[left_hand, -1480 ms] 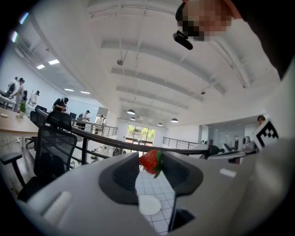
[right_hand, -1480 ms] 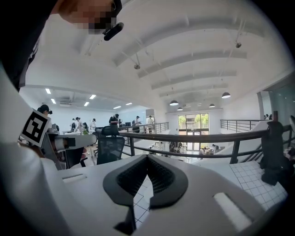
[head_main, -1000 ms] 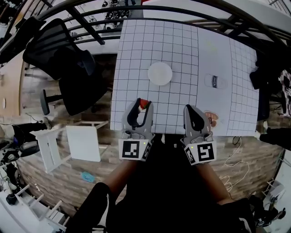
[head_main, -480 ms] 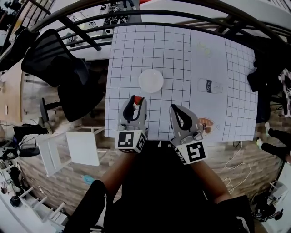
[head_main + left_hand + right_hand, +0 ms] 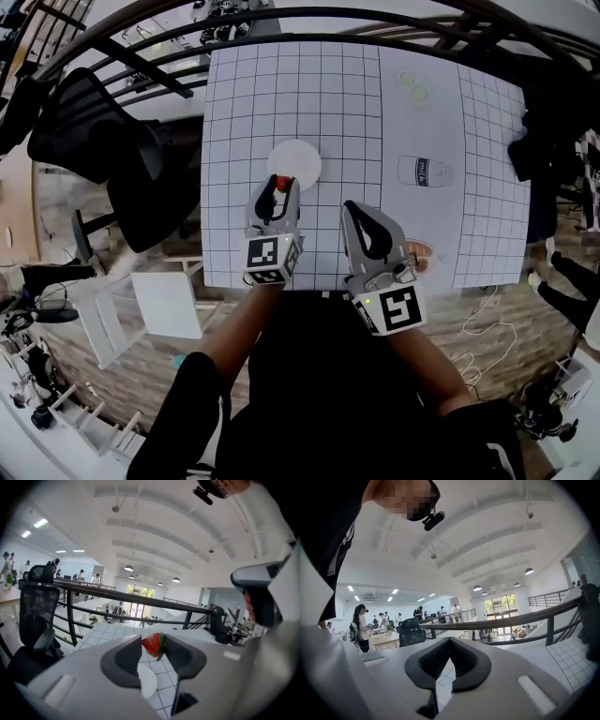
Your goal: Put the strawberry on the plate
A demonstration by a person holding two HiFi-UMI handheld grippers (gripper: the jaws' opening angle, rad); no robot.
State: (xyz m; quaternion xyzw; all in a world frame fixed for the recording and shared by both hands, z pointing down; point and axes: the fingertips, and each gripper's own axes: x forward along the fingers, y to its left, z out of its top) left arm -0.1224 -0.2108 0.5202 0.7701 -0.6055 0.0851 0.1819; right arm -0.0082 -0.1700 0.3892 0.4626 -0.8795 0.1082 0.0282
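A red strawberry [image 5: 279,182] with a green cap is pinched at the tips of my left gripper [image 5: 277,187], just short of the near rim of the round white plate [image 5: 294,160] on the gridded table. In the left gripper view the strawberry [image 5: 153,645] sits between the dark pads, with the plate [image 5: 146,680] below the jaws. My right gripper [image 5: 359,210] hovers over the table's near edge to the right, its tips touching and nothing between them; the right gripper view shows the same shut gripper [image 5: 450,642].
A lying bottle [image 5: 422,172] and a small round dish [image 5: 419,253] are on the right part of the table [image 5: 328,103]. A black office chair [image 5: 94,141] and a white stool [image 5: 150,300] stand left of it. A dark railing [image 5: 281,19] runs behind.
Both grippers have moved forward over the table; the left one has carried the strawberry up to the plate's near rim.
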